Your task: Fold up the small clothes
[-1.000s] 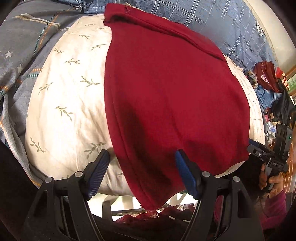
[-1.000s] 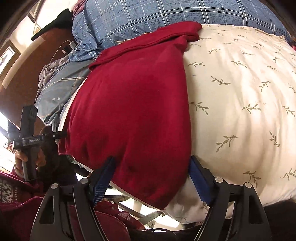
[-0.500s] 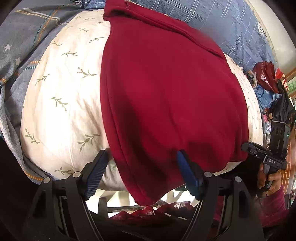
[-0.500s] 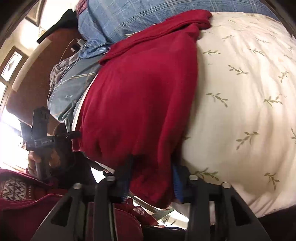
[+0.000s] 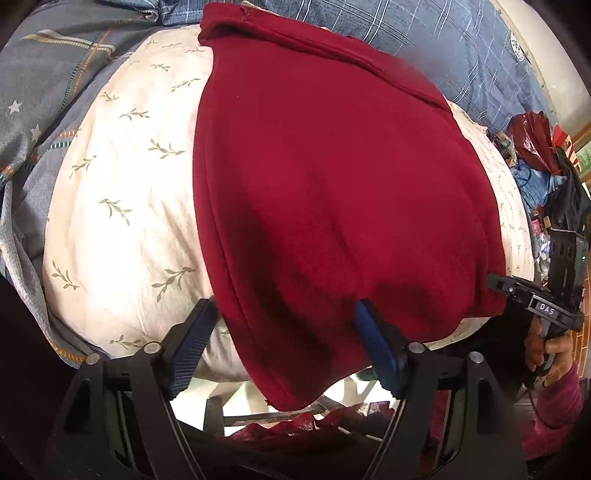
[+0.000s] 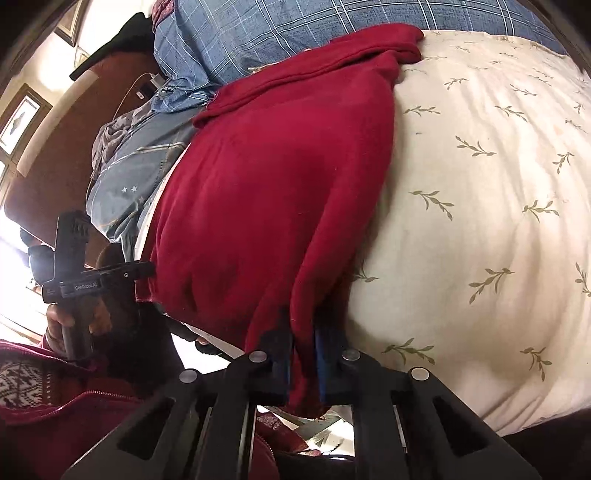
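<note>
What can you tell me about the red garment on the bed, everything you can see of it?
The red garment is a deep red, soft, fleece-like piece lying flat on the leaf-print quilt, its far end folded into a thick band near the blue plaid bedding. A stitched hem runs along its side. Its near edge hangs over the bed edge. The right hand-held gripper has just closed and pinches one near corner; the left hand-held gripper stands open around the other corner, not yet pressing it.
</note>
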`<move>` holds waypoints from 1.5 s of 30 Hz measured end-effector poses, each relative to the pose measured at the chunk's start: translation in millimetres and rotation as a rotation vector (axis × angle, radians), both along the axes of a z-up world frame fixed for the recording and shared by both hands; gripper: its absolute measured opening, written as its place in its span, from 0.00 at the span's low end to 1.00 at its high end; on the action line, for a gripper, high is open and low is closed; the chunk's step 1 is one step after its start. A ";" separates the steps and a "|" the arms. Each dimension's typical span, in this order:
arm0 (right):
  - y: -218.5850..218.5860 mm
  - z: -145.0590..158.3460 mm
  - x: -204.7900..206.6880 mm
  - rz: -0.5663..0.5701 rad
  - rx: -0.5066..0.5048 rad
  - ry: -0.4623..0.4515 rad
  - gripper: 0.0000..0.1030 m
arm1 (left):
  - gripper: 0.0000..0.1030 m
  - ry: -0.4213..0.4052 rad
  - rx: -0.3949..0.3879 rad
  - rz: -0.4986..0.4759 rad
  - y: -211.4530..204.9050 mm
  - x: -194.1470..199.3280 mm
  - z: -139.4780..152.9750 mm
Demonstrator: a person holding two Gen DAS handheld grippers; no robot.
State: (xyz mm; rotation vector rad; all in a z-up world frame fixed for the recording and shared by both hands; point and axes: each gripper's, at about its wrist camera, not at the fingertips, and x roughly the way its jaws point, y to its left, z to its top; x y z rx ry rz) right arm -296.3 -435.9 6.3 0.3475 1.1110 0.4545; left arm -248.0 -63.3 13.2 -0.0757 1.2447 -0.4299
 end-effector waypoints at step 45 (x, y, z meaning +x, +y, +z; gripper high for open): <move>1.7 41.0 3.5 0.006 0.188 -0.155 0.08 | 0.06 -0.130 0.025 -0.026 6.3 9.2 37.2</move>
